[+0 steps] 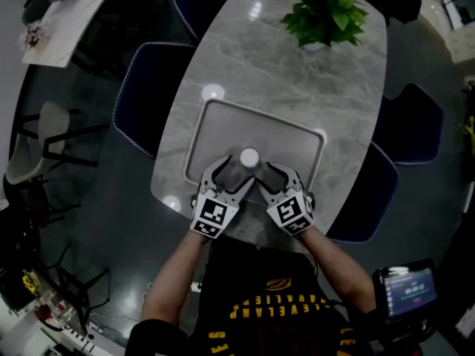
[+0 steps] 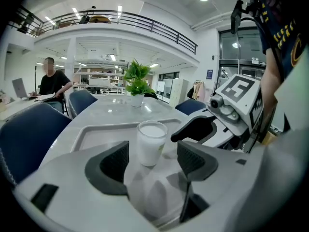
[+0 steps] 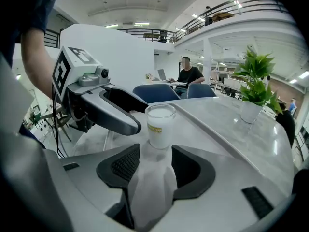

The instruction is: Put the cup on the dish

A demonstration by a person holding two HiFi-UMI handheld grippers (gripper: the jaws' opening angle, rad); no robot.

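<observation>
A grey marbled oval table (image 1: pixel 297 73) is seen from above, with dark blue chairs (image 1: pixel 145 87) set along its left and right sides. On the near part of the table a grey rectangular dish (image 1: pixel 223 124) with a raised rim is laid. A green potted plant (image 1: pixel 324 13) is placed at the far end of the table, well apart from the dish.

Both tools are held at the near edge of the dish, side by side. The left gripper (image 2: pixel 150 158) is held with its jaws spread wide, and nothing is gripped between them; only the bare dish floor is seen in the gap. The right gripper (image 3: pixel 154 153) is likewise held wide open and empty, its jaws angled toward the other gripper.

The cup (image 1: pixel 249 156), a small clear one filled with something white, is stood upright on the dish, close to its near rim. It is found just beyond the tips of both pairs of jaws, between the two grippers, and is touched by neither.
</observation>
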